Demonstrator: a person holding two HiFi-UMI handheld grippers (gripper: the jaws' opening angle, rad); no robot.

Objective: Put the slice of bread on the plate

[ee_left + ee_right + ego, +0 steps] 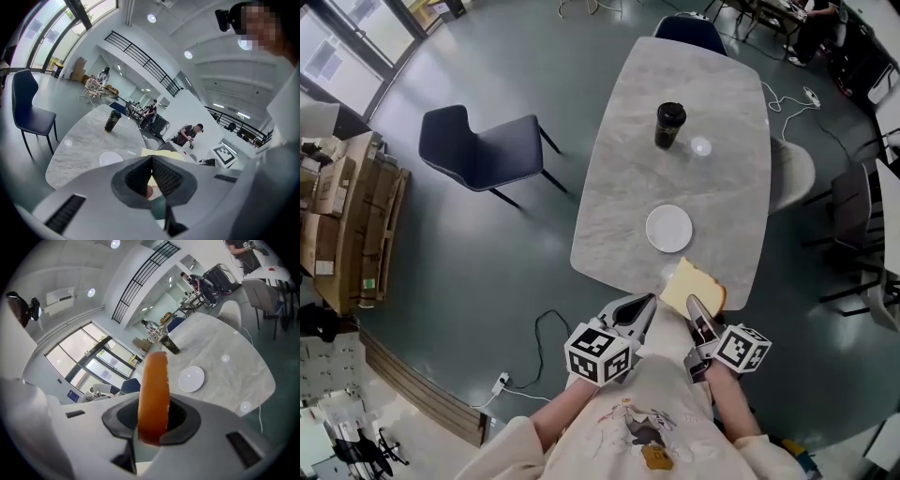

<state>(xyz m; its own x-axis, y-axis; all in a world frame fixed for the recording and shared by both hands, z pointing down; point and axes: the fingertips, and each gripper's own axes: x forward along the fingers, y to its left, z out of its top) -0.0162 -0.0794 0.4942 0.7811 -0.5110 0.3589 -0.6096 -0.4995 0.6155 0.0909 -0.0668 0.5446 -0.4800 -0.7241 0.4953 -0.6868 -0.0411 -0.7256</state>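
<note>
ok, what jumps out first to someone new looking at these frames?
The slice of bread, pinched upright in the right claw at the near edge of the marble table. Just beyond it sits an empty white plate, with a dark cup farther up the table. The left claw is shut, holding nothing.

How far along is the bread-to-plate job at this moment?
Done: the slice of bread is off any surface, clamped edge-on in the right gripper. In hand: in the head view it hangs at the near edge of the table, short of the plate. Left: carry it over the bare plate and release. The left gripper is shut and empty.
</note>
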